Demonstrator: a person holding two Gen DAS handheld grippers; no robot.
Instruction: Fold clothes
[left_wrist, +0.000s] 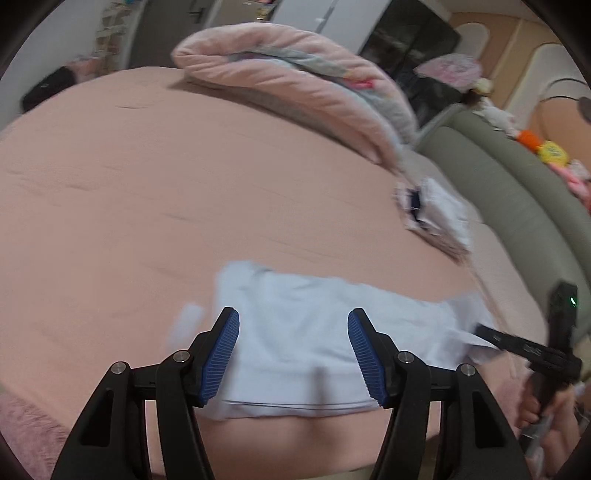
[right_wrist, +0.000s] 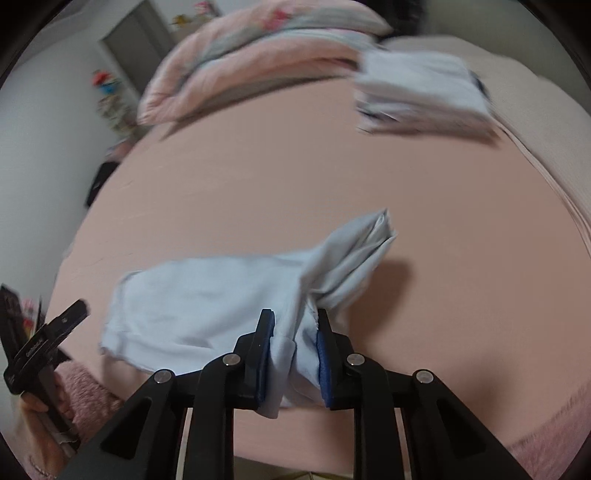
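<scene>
A pale blue garment (left_wrist: 310, 332) lies partly folded on the pink bed (left_wrist: 147, 192); it also shows in the right wrist view (right_wrist: 207, 302). My left gripper (left_wrist: 293, 354) is open just above the garment's near edge, its blue pads (left_wrist: 221, 350) spread apart, holding nothing. My right gripper (right_wrist: 293, 347) is shut on the garment's right end, and a bunched flap (right_wrist: 362, 254) sticks up beyond its fingers. The right gripper shows at the right edge of the left wrist view (left_wrist: 480, 338), pinching the cloth. The left gripper shows at the left edge of the right wrist view (right_wrist: 55, 332).
A stack of folded white clothes (left_wrist: 436, 214) (right_wrist: 421, 92) sits on the bed's far right. A rolled pink quilt (left_wrist: 288, 81) (right_wrist: 251, 55) lies across the back. A grey padded headboard (left_wrist: 498, 177) with toys runs along the right. A fuzzy pink blanket (right_wrist: 88, 391) edges the near side.
</scene>
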